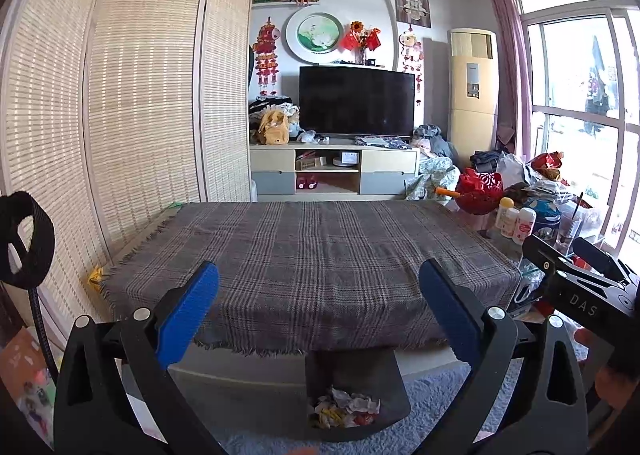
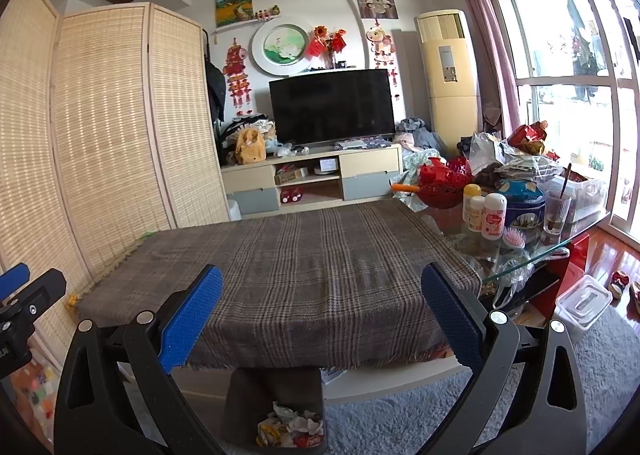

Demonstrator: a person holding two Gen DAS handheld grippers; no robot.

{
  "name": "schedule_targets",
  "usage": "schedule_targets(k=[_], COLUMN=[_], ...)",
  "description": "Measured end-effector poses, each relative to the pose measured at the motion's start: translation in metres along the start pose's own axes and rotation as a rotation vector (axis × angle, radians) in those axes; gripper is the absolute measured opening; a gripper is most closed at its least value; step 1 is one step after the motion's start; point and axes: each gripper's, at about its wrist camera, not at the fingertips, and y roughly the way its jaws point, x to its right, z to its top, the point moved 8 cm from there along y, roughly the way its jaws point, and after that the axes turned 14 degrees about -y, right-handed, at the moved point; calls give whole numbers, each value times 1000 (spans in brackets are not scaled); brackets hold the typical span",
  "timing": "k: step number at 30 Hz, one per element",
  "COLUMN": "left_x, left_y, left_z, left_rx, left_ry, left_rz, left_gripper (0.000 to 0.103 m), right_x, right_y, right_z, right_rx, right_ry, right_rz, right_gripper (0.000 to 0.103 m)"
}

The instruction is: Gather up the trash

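Trash sits already gathered in the dark bin (image 1: 356, 395) on the pale rug (image 1: 440, 407), just below the near edge of the worktop (image 1: 308, 255); crumpled white paper and bright wrappers (image 2: 290, 429) fill its bottom. The plaid cloth over the worktop shows no scraps in either wrist view. Both tongs hang above that near edge, held back from the cloth. The left tongs (image 1: 319, 313) stand wide apart with nothing between the blue pads, and the right tongs (image 2: 322, 317) are likewise spread and empty. By the look of it, the collecting step is at or close to its end, or between picks. The next move calls for a search: a small yellow scrap (image 1: 96, 278) lies at the left corner of the cloth beside the woven screen (image 1: 140, 95), and it may be a leftover piece, though it is too small to tell. Reaching it would ask the left tongs to swing out and down, then close on it.
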Motion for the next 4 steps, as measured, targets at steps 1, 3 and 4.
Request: schedule_targets(k=[1, 3, 4], left_x=[0, 1, 1], left_y=[1, 2, 2], left_z=[0, -1, -1], left_rx=[-3, -8, -10], left_ry=[4, 10, 9], left_rz=[-1, 5, 5], left_gripper=[95, 95, 95], right_x=[1, 0, 0], right_y=[0, -1, -1], right_z=[0, 0, 1], right_rx=[0, 2, 2], right_ry=[1, 0, 0], right_rz=[0, 0, 0], right_gripper=[100, 100, 100])
